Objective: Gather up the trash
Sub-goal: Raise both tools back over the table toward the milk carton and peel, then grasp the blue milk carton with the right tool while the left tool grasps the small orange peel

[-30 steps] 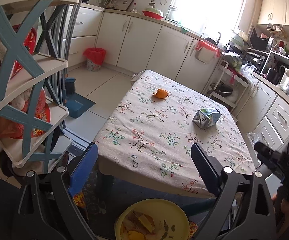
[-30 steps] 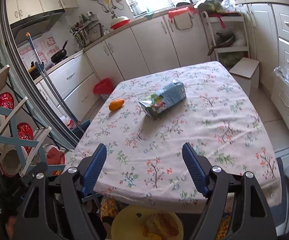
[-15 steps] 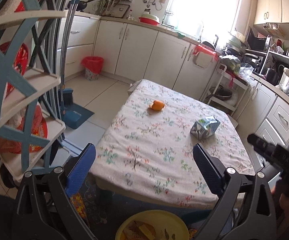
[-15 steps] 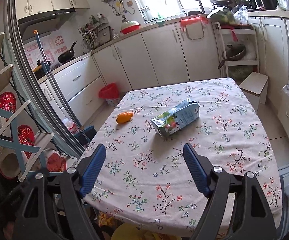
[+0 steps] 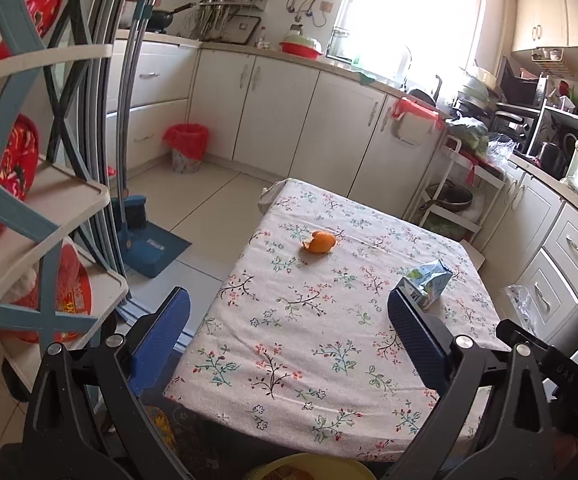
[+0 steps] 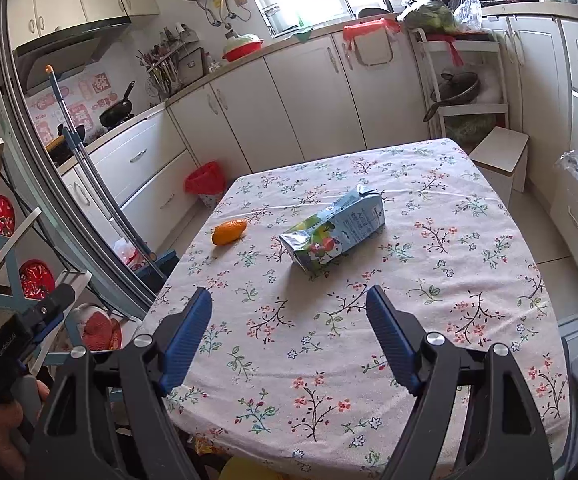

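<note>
Little of the collecting looked done: 2 pieces of trash lay on the floral-clothed table (image 6: 429,280), a crushed drink carton (image 6: 335,232) near the middle and an orange peel (image 6: 229,232) well apart from it toward the far left edge. The left gripper (image 5: 289,320) and the right gripper (image 6: 289,320) both hung over the near edge with jaws spread wide and nothing between them. A yellow bin (image 5: 309,470) below the near edge, mostly cut off, possibly held scraps already; both pickups remained.
</note>
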`<state>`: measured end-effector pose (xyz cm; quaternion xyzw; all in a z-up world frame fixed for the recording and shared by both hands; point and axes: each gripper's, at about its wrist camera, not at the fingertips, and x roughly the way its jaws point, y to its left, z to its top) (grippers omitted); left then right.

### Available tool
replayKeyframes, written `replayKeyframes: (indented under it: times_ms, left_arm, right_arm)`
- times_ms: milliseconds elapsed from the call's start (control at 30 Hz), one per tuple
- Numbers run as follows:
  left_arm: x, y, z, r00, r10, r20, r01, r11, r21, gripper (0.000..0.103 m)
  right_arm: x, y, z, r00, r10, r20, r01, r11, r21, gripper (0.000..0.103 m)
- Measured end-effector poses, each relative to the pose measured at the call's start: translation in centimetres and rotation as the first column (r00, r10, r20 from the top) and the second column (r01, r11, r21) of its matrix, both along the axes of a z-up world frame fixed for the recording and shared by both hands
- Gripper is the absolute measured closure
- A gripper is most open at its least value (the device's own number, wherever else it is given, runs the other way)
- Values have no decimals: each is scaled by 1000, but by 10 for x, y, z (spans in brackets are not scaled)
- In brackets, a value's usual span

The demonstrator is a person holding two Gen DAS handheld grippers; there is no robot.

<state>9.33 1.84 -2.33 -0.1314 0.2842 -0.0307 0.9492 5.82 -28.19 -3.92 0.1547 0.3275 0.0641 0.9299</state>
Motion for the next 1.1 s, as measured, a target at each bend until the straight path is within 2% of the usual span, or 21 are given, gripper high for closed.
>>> replayKeyframes:
  times_ms: [200,467,733,933,1100]
  left_arm:
    - [12,1,-5,1000,-6,-22,6,1000,-12,8]
    - [44,-9,-9,997,-33,-69,32,999,-18,8]
    - [90,-27,-18,991,-62,-122,66,998,22,8]
    - [128,-41,-21,986,-86,-143,99,991,89,8]
    - [155,-41,-24,984,-81,-158,102,986,133,8]
  right_arm:
    - [13,-3,-8,999,-21,-39,21,1000,12,27]
    - [35,-17,-26,989,-59,-138,71,994,82,25]
    - [74,-21,-40,975,-64,-213,92,988,123,25]
    - [116,-28,-54,957,-94,-275,141,978,156,24]
    - [142,-31,-63,941,-134,-312,185,973,141,24]
